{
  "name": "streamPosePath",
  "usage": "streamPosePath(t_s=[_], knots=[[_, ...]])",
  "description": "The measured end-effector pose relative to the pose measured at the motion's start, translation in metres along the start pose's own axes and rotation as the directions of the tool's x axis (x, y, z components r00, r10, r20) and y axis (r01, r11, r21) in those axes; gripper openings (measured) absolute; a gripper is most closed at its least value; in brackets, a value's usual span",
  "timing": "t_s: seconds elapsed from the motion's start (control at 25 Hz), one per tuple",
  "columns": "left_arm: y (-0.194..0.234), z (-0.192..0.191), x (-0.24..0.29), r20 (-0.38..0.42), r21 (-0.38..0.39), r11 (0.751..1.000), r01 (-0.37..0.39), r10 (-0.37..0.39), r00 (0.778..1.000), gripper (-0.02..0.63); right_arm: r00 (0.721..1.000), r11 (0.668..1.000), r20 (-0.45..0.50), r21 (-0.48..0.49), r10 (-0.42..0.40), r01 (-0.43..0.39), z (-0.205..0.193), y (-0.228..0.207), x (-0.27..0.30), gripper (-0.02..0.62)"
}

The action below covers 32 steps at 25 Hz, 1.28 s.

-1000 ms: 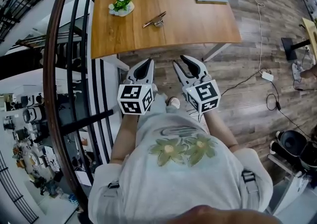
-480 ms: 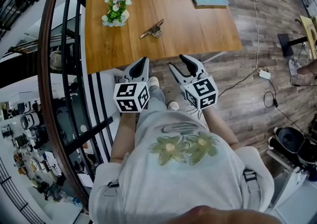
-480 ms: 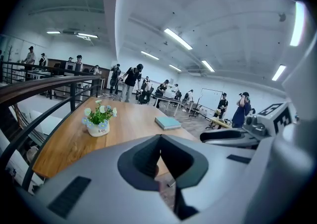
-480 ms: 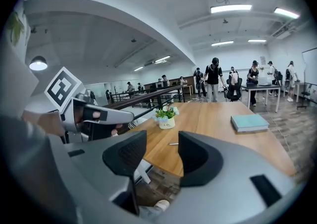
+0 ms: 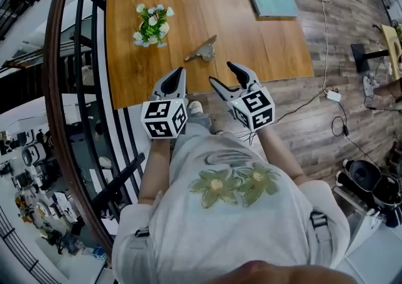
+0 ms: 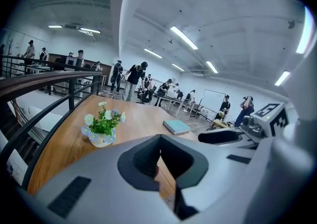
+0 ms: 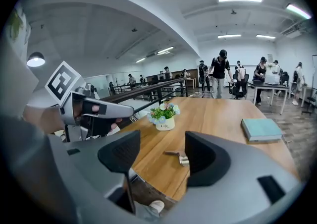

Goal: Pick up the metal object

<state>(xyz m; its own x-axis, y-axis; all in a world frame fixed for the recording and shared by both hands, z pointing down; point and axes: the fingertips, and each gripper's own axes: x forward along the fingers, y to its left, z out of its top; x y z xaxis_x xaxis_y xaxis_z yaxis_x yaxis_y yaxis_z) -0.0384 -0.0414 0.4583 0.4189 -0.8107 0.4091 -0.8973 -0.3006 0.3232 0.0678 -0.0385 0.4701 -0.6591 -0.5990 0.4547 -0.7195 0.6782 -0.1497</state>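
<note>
Wood table (image 5: 251,38) beside a railing, big open office behind it. The metal object (image 5: 202,50) lies flat near the table's front edge, ahead of both grippers and well apart from them, with its long axis diagonal, near-left to far-right. The right gripper (image 5: 223,74) looks like the one for this imo: its jaws are opening wide with nothing between them, and the object sits framed in the gap. The left gripper (image 5: 178,74) is closed up, empty. The only container is the little pot (image 7: 165,125), with flowers (image 5: 152,24) in it.
</note>
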Motion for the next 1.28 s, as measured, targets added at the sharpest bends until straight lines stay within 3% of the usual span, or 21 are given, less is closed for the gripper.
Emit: streamPosePath(t_s=[0.64,0.84,1.28], knots=[[0.049,0.012,0.039,-0.058,0.021,0.999,0.049,-0.047,0.997,0.014,0.989,0.999,-0.142,0.015,-0.039,0.042,-0.022,-0.028,0.067,0.282],[0.046,0.007,0.045,-0.078,0.025,0.994,0.103,-0.101,0.992,0.014,0.981,0.999,-0.188,0.011,-0.049,0.052,-0.038,-0.036,0.08,0.285],[0.051,-0.012,0.06,-0.147,0.018,0.992,0.126,-0.122,0.982,0.014,0.966,0.999,-0.256,-0.002,-0.049,0.05,-0.062,-0.05,0.109,0.285]])
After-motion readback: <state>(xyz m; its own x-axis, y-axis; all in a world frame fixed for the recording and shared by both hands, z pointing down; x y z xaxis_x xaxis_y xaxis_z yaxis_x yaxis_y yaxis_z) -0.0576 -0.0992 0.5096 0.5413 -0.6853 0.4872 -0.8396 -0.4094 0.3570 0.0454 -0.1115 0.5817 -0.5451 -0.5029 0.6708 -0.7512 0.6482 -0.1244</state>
